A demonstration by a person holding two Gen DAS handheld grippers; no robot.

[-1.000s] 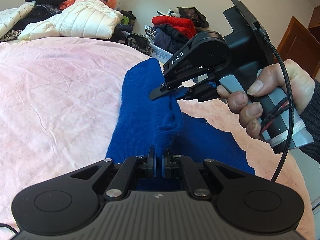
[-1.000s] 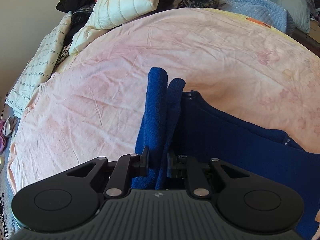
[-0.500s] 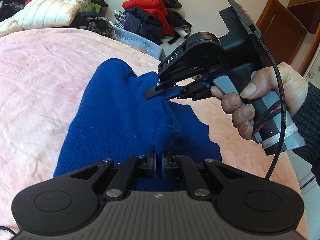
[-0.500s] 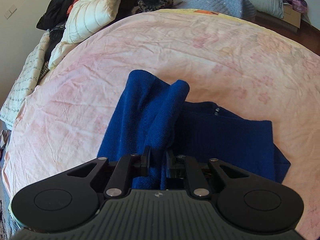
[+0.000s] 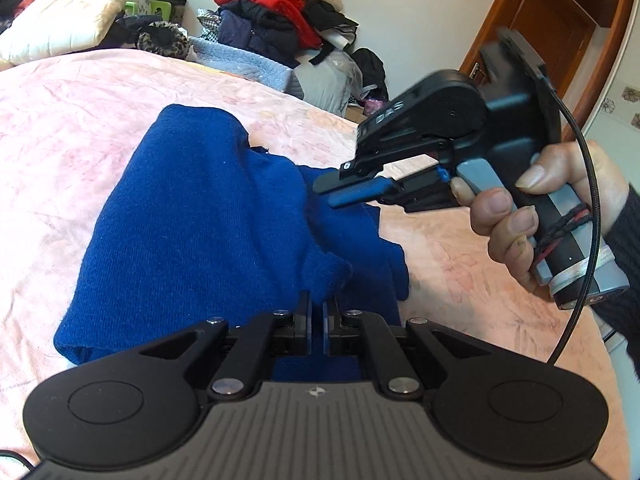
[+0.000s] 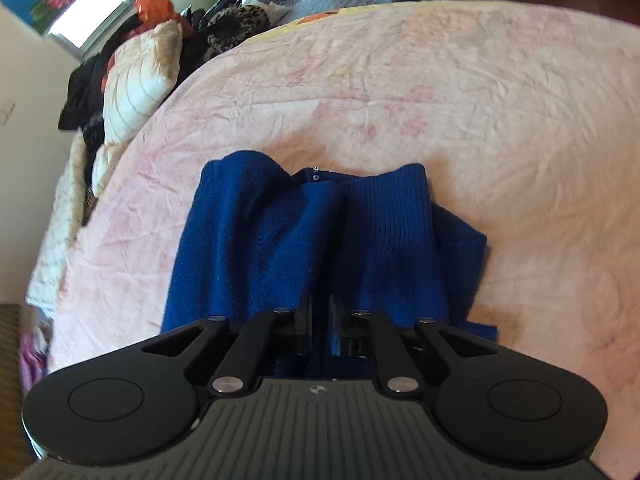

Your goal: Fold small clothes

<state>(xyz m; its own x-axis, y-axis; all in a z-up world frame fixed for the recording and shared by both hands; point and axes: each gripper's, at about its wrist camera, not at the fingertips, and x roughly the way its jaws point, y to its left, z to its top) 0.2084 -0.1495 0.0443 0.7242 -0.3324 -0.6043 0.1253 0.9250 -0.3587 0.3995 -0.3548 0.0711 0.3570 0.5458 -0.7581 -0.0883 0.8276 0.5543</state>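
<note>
Nearest the left wrist camera, the left gripper (image 5: 316, 312) has its two fingers clenched on a bunched fold of a blue knit sweater (image 5: 192, 224). The sweater lies on a pink bedsheet (image 5: 60, 128) and drapes down from the pinch, already doubled over itself in layers.

Just beyond and to the right, a hand (image 5: 552, 208) holds the right gripper (image 5: 344, 192). In this view its fingertips look slightly parted at the sweater's far edge. In the right wrist view the right gripper's fingers (image 6: 306, 316) stand close together with blue cloth between them, so it appears to be grasping the sweater, though how firmly cannot be told.

From that view the sweater shows two rolled folds side by side, with a ribbed cuff (image 6: 396, 216) on the right.

Farther off, piles of clothes (image 5: 272, 12) and a cream padded jacket (image 5: 52, 20) sit at the bed's edge, with a wooden door (image 5: 548, 28) behind.

The fold seems partway done: layers are brought together, but the bundle is still lumpy and needs laying flat and smoothing.
</note>
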